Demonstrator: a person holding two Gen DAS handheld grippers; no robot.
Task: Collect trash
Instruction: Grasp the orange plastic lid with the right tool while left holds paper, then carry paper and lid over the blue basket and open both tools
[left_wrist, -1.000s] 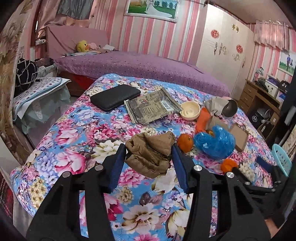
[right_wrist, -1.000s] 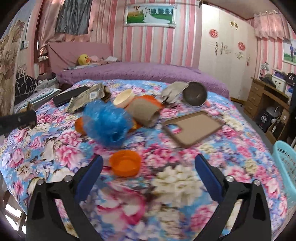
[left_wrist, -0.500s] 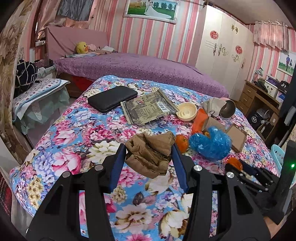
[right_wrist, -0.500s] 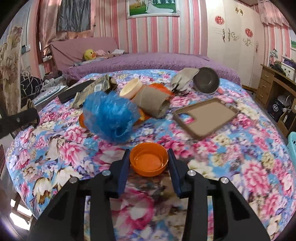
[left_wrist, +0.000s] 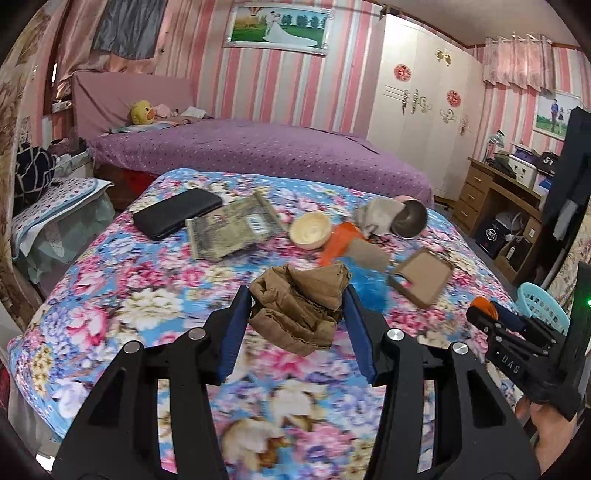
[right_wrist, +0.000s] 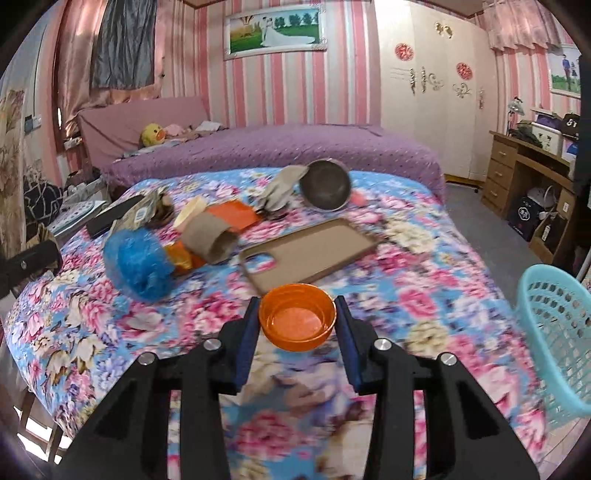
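Between the blue pads of the left hand-held gripper (left_wrist: 297, 317), a crumpled brown paper bag (left_wrist: 301, 308) is pinched and lifted clear of the floral bedspread (left_wrist: 122, 295); the jaws are partly closed, stopped against its sides. The right hand-held gripper (right_wrist: 297, 325) likewise has its jaws closed in on an orange cap (right_wrist: 297, 321), gripped across its rim with the open side up, above the spread. Holding both pieces off the bed probably means they are being carried to the teal basket (right_wrist: 554, 332), which stands just off the bed's right edge and looks like the bin.

More likely trash remains on the spread: a blue plastic bag (right_wrist: 138, 264), touching a cardboard tube (right_wrist: 210, 240) and an orange sheet (right_wrist: 232, 216); a printed wrapper (left_wrist: 231, 229) carrying a barcode label too small to read; and a cream bowl (left_wrist: 309, 230). A brown phone case (right_wrist: 310, 251), a metal bowl (right_wrist: 325, 184) and a black wallet (left_wrist: 177, 218) lie among them.

The only legible writing is "DAS" on the right gripper's body, seen from the left wrist camera.
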